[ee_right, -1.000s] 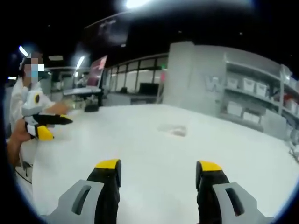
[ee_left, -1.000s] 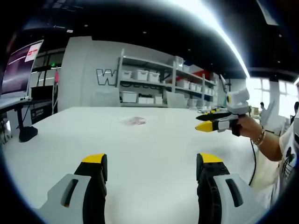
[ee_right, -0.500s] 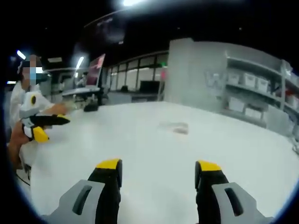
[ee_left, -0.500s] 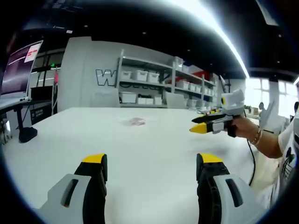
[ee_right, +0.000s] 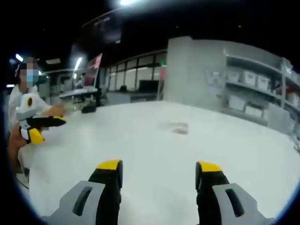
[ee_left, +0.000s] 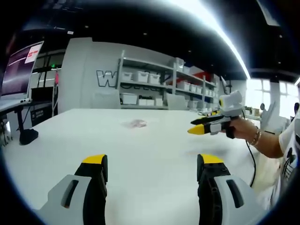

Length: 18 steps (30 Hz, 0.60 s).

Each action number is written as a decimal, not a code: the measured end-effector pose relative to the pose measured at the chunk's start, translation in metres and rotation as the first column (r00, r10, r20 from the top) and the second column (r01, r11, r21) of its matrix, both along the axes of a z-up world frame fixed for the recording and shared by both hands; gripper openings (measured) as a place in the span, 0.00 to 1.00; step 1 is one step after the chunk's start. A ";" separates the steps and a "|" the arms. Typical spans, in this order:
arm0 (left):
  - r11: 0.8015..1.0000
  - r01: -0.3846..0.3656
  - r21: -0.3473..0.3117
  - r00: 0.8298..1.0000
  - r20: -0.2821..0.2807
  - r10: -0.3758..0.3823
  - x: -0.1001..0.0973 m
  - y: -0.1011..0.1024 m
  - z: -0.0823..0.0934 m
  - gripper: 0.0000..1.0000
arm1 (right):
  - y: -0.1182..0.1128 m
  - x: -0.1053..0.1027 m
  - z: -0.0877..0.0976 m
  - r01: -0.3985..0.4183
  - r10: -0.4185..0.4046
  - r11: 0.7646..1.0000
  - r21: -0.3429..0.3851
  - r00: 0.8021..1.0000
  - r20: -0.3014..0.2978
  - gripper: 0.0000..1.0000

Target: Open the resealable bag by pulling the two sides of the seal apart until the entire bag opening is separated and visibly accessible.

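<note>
Left gripper view: the resealable bag (ee_left: 135, 123) lies flat, far off on the white table (ee_left: 154, 154). Both the left gripper (ee_left: 152, 168) and right gripper (ee_right: 159, 171) gape wide, empty. Likely light, limp, slippery (grip each seal lip).

one bag (ee_left: 135, 123), two tools, one table (ee_left: 154, 154), one monitor (ee_left: 18, 68).

The right gripper (ee_left: 196, 130) has edged toward the bag (ee_left: 135, 123).

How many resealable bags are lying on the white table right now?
1: the resealable bag lies flat mid-table, far ahead of both grippers.
</note>
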<state>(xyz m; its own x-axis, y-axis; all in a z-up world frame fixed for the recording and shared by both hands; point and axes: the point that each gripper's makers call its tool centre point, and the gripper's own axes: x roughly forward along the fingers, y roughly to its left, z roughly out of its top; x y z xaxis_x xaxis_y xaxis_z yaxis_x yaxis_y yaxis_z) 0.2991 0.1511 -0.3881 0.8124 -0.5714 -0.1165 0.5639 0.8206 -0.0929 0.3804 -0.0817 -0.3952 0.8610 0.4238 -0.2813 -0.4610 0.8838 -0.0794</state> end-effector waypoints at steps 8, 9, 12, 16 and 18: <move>1.000 0.003 -0.003 1.000 -0.001 -0.003 0.002 -0.001 0.001 0.77 | 0.001 0.007 0.000 -0.001 0.001 1.000 -0.003 1.000 -0.005 0.61; 1.000 0.003 -0.003 1.000 -0.002 -0.003 0.002 -0.001 0.001 0.77 | 0.001 0.008 0.000 -0.001 0.001 1.000 -0.001 1.000 -0.007 0.61; 1.000 0.003 -0.005 1.000 -0.001 -0.003 0.003 -0.001 0.002 0.77 | 0.001 0.011 -0.001 0.002 -0.002 1.000 0.001 1.000 -0.009 0.61; 1.000 0.006 -0.003 1.000 -0.004 -0.006 0.005 -0.002 0.003 0.77 | 0.002 0.015 0.000 0.002 -0.002 1.000 0.005 1.000 -0.011 0.60; 1.000 0.007 -0.003 1.000 -0.005 -0.007 0.007 -0.002 0.003 0.77 | 0.004 0.017 0.000 0.000 0.000 1.000 0.006 1.000 -0.014 0.60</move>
<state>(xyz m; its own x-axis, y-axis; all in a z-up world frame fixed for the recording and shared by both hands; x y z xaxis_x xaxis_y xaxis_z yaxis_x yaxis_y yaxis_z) 0.3059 0.1490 -0.3846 0.8078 -0.5773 -0.1192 0.5690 0.8165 -0.0982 0.3975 -0.0781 -0.3953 0.8571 0.4253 -0.2906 -0.4619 0.8843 -0.0680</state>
